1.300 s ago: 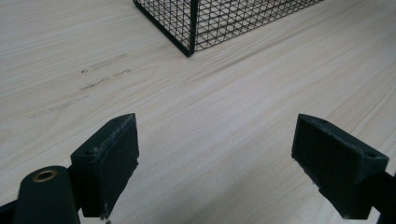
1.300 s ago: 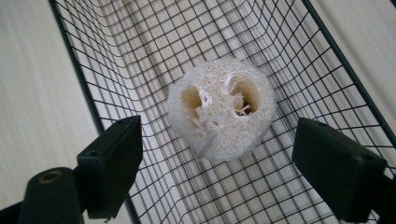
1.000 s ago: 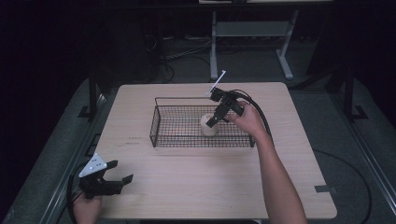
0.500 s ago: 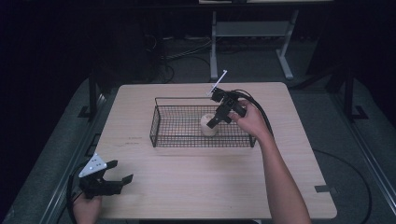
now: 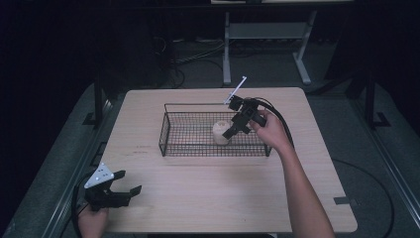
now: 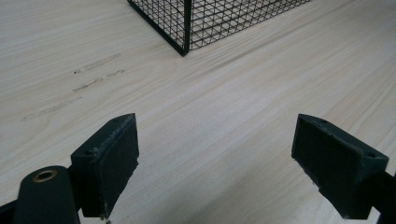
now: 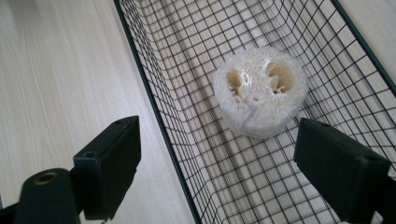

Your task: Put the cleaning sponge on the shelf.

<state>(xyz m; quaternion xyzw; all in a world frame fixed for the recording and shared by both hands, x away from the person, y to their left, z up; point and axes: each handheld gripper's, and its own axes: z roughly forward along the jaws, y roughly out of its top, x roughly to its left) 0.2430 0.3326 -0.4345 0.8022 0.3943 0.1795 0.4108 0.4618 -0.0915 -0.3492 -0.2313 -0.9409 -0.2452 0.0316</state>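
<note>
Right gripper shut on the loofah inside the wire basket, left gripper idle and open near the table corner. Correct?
Not quite. The right gripper is open: in the right gripper view its jaws stand wide apart and the loofah lies free on the wire basket floor. The left gripper is open, idle near the corner.

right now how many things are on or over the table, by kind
wire basket: 1
loofah sponge (inside the basket): 1
handheld grippers: 2, left gripper near the front left corner, right gripper over the basket by the loofah, both with jaws apart
total: 4
</note>
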